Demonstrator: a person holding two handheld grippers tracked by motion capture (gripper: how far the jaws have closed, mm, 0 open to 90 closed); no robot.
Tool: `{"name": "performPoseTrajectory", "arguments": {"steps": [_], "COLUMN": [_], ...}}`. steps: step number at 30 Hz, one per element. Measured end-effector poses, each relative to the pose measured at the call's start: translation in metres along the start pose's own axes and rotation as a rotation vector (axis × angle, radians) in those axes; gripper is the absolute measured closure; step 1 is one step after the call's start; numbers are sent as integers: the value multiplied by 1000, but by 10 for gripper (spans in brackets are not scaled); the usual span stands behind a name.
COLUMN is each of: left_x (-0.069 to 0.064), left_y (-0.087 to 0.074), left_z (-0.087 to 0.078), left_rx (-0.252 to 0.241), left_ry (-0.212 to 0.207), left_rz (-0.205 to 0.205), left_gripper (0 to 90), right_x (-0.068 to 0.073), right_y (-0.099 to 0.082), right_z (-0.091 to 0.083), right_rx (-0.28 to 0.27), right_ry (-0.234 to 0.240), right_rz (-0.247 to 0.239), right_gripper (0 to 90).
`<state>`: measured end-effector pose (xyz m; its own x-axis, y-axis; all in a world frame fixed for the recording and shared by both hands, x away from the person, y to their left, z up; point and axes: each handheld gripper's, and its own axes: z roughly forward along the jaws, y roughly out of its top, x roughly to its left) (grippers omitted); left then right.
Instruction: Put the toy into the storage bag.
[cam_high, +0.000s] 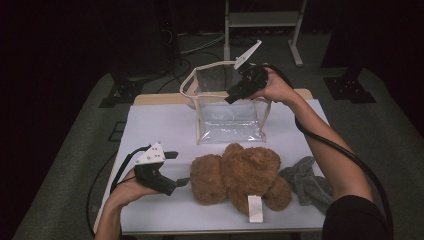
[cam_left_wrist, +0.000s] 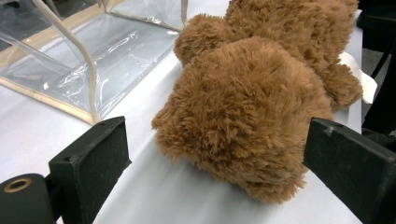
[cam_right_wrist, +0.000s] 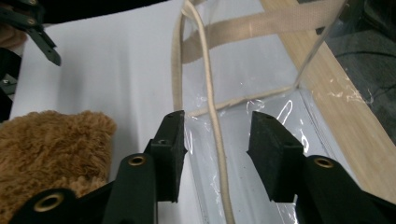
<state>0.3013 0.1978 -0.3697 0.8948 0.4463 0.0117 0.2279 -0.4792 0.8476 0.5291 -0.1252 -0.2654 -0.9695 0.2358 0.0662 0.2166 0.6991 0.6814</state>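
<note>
A fluffy brown teddy bear (cam_high: 240, 175) lies on the white table near the front edge. Behind it stands a clear plastic bag (cam_high: 227, 115) with beige trim and handles, its mouth upward. My left gripper (cam_high: 181, 168) rests at the bear's left side with its jaws wide open; in the left gripper view the bear (cam_left_wrist: 243, 107) sits just ahead of the left gripper (cam_left_wrist: 217, 140), untouched. My right gripper (cam_high: 229, 100) is at the bag's top rim. In the right gripper view, the right gripper (cam_right_wrist: 217, 135) straddles the bag's beige rim cord (cam_right_wrist: 212, 107), with gaps on both sides.
A grey cloth (cam_high: 307, 180) lies to the right of the bear. A white tag (cam_high: 254, 209) hangs from the bear toward the front edge. The table's wooden back edge (cam_right_wrist: 327, 93) runs just behind the bag. A metal stand (cam_high: 262, 20) rises beyond the table.
</note>
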Motion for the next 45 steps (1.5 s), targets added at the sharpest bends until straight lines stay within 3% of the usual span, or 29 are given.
{"name": "performPoseTrajectory", "arguments": {"steps": [2, 7, 11, 25, 38, 45], "left_x": [0, 0, 0, -2, -3, -3], "left_y": [0, 0, 0, 1, 3, 3], "left_z": [0, -2, -2, -2, -3, -2], "left_rx": [0, 1, -1, 7, 0, 4], "left_ry": [1, 4, 3, -4, -9, -5], "left_rz": [1, 2, 3, 6, 19, 21], "left_gripper": [61, 61, 61, 61, 60, 61], "right_x": [0, 2, 6, 34, 79, 98], "right_y": [0, -4, -5, -17, -33, -31], "right_z": [1, 5, 6, 0, -7, -6], "right_rx": [7, 37, 41, 36, 5, 7], "right_ry": [-5, 1, 0, 9, 43, 56], "right_rz": [5, 29, 35, 38, 19, -1], "right_gripper": [596, 805, 863, 870, 870, 870]}}
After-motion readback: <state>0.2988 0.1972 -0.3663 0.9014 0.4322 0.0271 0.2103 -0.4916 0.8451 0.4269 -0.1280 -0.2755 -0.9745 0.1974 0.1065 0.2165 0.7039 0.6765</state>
